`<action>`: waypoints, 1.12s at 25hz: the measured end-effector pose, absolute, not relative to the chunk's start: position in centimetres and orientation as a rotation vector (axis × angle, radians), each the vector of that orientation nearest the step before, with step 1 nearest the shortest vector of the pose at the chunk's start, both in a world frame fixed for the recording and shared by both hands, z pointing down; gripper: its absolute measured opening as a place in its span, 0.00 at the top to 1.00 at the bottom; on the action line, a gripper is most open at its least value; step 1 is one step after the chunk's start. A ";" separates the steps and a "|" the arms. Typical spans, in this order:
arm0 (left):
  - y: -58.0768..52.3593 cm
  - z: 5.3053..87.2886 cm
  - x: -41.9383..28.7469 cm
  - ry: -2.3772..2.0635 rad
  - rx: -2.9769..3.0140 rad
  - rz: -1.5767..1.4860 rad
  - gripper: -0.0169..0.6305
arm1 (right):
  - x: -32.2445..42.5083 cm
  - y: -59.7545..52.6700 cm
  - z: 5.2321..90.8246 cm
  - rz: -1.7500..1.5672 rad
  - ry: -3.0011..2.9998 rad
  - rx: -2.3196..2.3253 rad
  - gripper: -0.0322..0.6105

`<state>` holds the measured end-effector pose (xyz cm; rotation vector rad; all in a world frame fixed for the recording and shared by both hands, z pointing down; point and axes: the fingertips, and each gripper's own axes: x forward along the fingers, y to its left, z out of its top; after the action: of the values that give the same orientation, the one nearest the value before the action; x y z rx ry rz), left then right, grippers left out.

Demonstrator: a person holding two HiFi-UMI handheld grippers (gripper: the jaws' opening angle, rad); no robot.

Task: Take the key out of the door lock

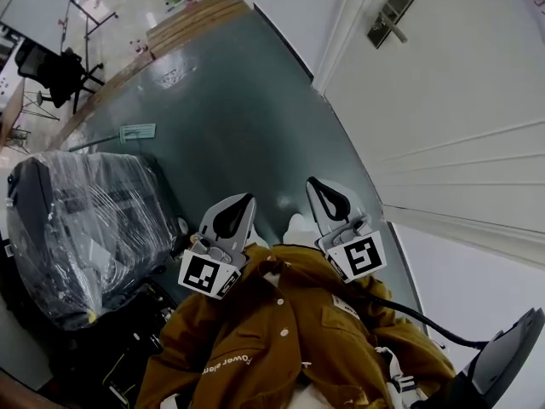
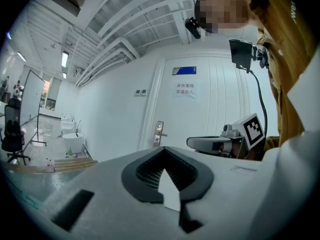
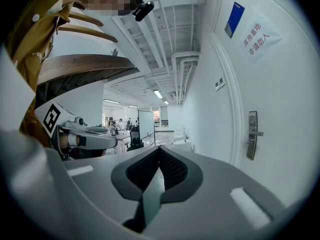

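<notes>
The door lock (image 1: 390, 15), a metal plate with a lever handle, sits on the white door (image 1: 460, 100) at the upper right, far from both grippers. It also shows small as the lock (image 2: 159, 132) and the lock (image 3: 253, 141) in the gripper views. No key can be made out at this size. My left gripper (image 1: 249, 198) and right gripper (image 1: 312, 181) are held close to the person's brown jacket, both pointing at the floor. The left gripper (image 2: 165, 152) and right gripper (image 3: 159, 151) are shut with nothing between the jaws.
A black suitcase wrapped in plastic (image 1: 85, 228) stands at the left. An office chair (image 1: 55, 71) and wooden steps (image 1: 196, 20) lie further off on the dark green floor (image 1: 238, 118). A cable (image 1: 417, 318) runs from the right gripper.
</notes>
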<state>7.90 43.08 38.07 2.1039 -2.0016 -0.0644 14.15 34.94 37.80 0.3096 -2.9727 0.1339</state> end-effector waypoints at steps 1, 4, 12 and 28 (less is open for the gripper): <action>43.0 38.1 8.0 -1.998 2.105 -0.059 0.98 | 14.4 34.7 37.9 0.142 -2.972 0.319 0.94; 42.6 38.1 8.4 -1.999 2.096 -0.037 0.98 | 15.2 34.0 38.3 0.177 -2.966 0.332 0.94; 38.4 39.8 7.6 -1.972 2.053 -0.016 0.98 | 15.9 29.2 39.8 0.210 -2.942 0.366 0.93; 16.3 38.8 -13.6 -1.688 2.362 0.036 0.98 | -0.5 8.2 37.7 0.171 -2.873 0.915 0.94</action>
<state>-13.60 16.27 38.84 2.3621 -1.6879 0.0355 -0.51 8.16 37.74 0.9152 -2.8728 0.1708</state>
